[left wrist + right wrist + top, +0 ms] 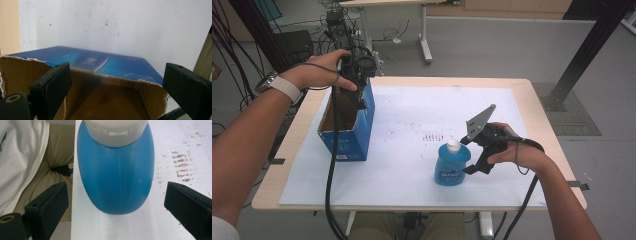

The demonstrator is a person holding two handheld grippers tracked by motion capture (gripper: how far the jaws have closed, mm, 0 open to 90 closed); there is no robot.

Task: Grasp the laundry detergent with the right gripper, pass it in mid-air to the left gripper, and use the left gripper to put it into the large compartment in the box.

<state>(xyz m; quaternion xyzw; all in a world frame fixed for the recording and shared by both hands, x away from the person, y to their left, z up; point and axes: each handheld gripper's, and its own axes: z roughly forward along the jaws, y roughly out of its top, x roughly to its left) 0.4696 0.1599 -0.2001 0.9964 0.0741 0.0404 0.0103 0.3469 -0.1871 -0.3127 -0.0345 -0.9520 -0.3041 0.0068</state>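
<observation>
A blue bottle (451, 165) with a white cap stands upright on the white sheet near the table's front. My right gripper (469, 155) is open just to its right, one jaw on either side of the bottle's edge, not touching it. In the right gripper view the bottle (116, 170) sits ahead between the wide-apart jaws of this gripper (116, 193). A blue cardboard box (346, 131) with a torn open top stands at the table's left. My left gripper (361, 95) hangs open over its far end, pointing down. The left gripper view looks into the brown inside of the box (107, 100).
A white paper sheet (412, 185) covers most of the wooden table (542, 110), with brown smudges (434, 136) near its middle. Cables trail from both grippers off the front edge. Beyond the table are a desk leg (426, 47), cables and a black post (584, 55).
</observation>
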